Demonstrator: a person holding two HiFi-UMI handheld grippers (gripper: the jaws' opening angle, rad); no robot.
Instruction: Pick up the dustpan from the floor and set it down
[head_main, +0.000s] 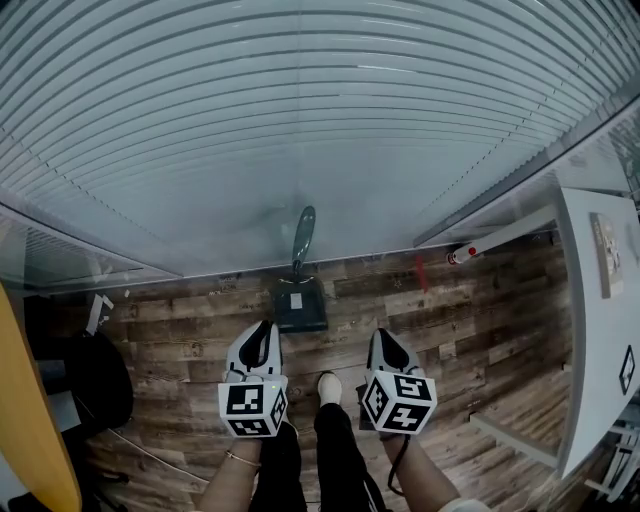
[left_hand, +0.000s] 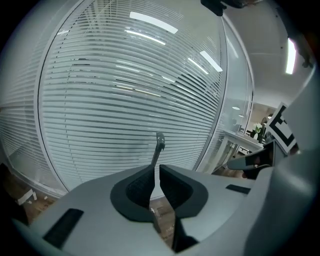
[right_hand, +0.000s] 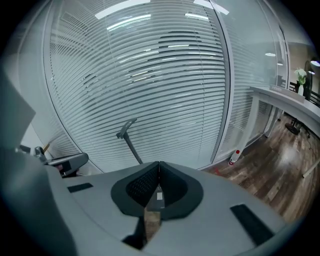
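At the far left edge a yellow panel (head_main: 30, 420) is curving up beside a dark bulky shape (head_main: 95, 385) on the wooden floor (head_main: 180, 340). The left gripper (head_main: 262, 330) is hanging low over the planks with its jaws drawn together to a thin slit, nothing between them (left_hand: 154, 170). Just ahead of it, between the two grippers and a little beyond them, the dustpan (head_main: 301, 305) is standing on the floor against the blind-covered glass wall (head_main: 300, 120), its long handle leaning up against the slats (left_hand: 159, 145); neither gripper is touching it. A white shoe (head_main: 328, 385) is showing below the pan. The right gripper (head_main: 385, 338) is hovering at about the same height, its pads meeting and gripping nothing (right_hand: 159, 165), with the handle rising to their left (right_hand: 132, 146). Farther right a red-capped white bottle (head_main: 462, 254) is lying at the foot of the wall, and a white table (head_main: 590, 380) is filling the right edge.
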